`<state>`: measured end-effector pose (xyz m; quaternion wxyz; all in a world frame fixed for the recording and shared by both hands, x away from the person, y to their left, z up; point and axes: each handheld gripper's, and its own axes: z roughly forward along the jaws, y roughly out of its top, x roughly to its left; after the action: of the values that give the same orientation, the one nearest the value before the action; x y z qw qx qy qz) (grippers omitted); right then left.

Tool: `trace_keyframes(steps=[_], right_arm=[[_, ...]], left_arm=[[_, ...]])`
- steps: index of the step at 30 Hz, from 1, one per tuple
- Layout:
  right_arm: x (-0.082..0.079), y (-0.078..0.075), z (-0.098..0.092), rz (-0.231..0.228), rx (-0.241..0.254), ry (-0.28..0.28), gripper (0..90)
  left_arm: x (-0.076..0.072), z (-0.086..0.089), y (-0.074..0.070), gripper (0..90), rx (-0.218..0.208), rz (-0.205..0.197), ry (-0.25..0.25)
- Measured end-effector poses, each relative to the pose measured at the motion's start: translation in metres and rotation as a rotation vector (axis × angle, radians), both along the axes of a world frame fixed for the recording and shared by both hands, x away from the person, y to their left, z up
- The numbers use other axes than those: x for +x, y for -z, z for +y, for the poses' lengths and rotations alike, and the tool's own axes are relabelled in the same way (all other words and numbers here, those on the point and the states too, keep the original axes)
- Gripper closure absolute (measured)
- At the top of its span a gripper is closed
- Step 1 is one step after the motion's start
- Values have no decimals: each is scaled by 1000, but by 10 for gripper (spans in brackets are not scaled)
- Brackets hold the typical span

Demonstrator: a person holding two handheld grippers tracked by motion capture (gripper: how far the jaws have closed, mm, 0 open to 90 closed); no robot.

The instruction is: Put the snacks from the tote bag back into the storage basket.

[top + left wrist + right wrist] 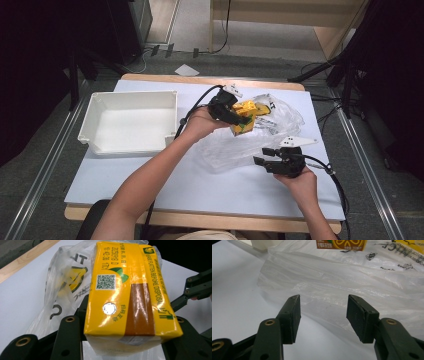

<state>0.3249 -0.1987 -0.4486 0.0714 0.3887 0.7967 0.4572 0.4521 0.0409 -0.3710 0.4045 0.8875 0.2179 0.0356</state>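
A yellow drink carton with green and brown print sits between the jaws of my left gripper, lifted above a crumpled clear plastic bag. In the left gripper view the carton stands end-on and both jaws of the left gripper press its sides. My right gripper rests low at the bag's near right edge. Its jaws are open with nothing between them, and in the right gripper view they point at the bag, with the carton at the top edge.
A white plastic bin with nothing in it stands at the table's left. The white table sheet runs bare toward the near edge. The right gripper shows at the right of the left gripper view.
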Motion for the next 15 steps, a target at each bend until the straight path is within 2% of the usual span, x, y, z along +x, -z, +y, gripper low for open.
trace_keyframes(steps=[9,15], right_arm=[[-2,0,1,-8,-7,8,464],[-1,4,3,-6,-33,2,456]], left_arm=[[-12,16,-6,529,-10,9,-3],[-16,25,-7,528,-1,6,-3]])
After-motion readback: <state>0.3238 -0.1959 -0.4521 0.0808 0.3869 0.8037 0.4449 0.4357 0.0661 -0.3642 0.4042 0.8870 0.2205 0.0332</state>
